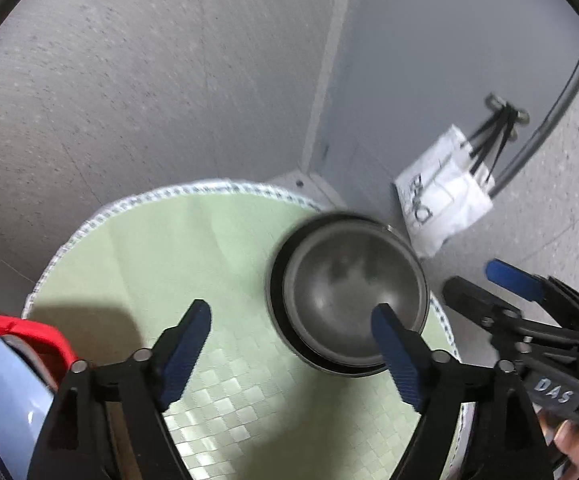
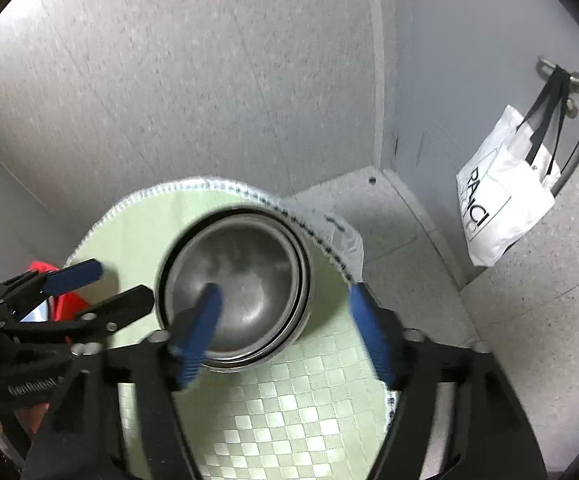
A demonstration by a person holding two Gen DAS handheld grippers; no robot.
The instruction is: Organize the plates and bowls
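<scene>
Left wrist view: the left claw (image 1: pixel 291 330) gapes wide and empty above the green worktop (image 1: pixel 149 248); nested steel bowls (image 1: pixel 349 296) sit near its right edge.

Right wrist view: the right claw (image 2: pixel 285 304) spreads wide, empty, over the bowls (image 2: pixel 235 286).

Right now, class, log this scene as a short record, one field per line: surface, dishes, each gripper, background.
surface: round table with a green checked cloth
dishes: nested metal bowls, upright, empty
left gripper: open, holding nothing
right gripper: open, one finger above the bowls
background: white shopping bag hanging from a door handle
</scene>
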